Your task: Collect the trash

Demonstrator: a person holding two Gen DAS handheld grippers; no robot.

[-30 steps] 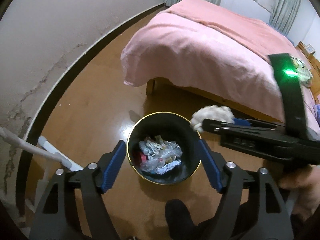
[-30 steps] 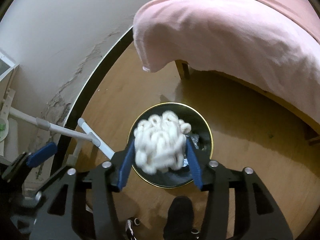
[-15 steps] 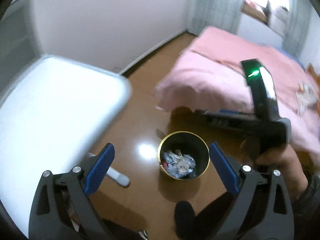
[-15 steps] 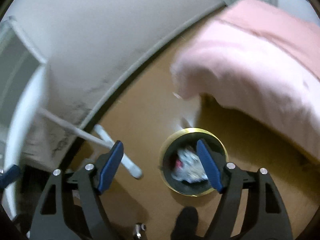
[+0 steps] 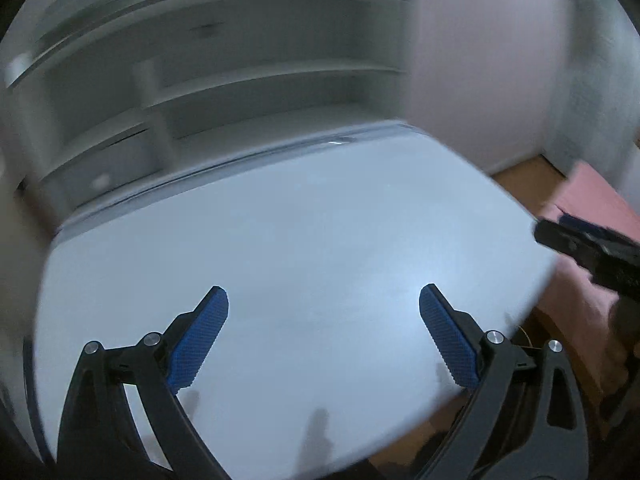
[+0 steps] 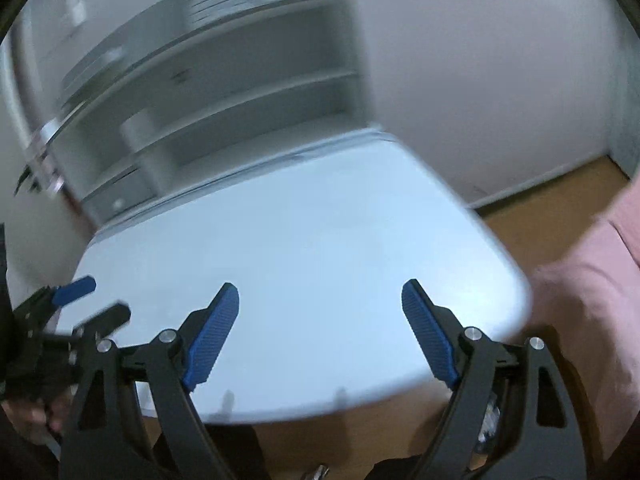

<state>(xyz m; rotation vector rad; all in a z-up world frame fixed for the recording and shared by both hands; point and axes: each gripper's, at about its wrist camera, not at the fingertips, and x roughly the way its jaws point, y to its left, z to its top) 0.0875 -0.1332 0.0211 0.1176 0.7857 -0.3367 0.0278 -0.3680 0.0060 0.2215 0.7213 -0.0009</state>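
Observation:
Both grippers are raised over a bare white table (image 5: 304,248), which also fills the right wrist view (image 6: 304,248). My left gripper (image 5: 324,308) is open and empty. My right gripper (image 6: 320,304) is open and empty too. The right gripper's body shows at the right edge of the left wrist view (image 5: 592,252); the left gripper shows at the left edge of the right wrist view (image 6: 60,312). The bin is almost hidden: only a sliver of its trash (image 6: 490,420) shows behind my right finger. No loose trash is visible on the table.
A white shelf unit (image 5: 224,92) stands behind the table against the wall. The pink bed (image 6: 592,292) lies to the right, with brown wooden floor (image 6: 548,208) between it and the table. Both views are motion-blurred.
The right gripper opened and dropped the white wad into the bin. Both grippers then swung up from the bin to face the white table and shelves.

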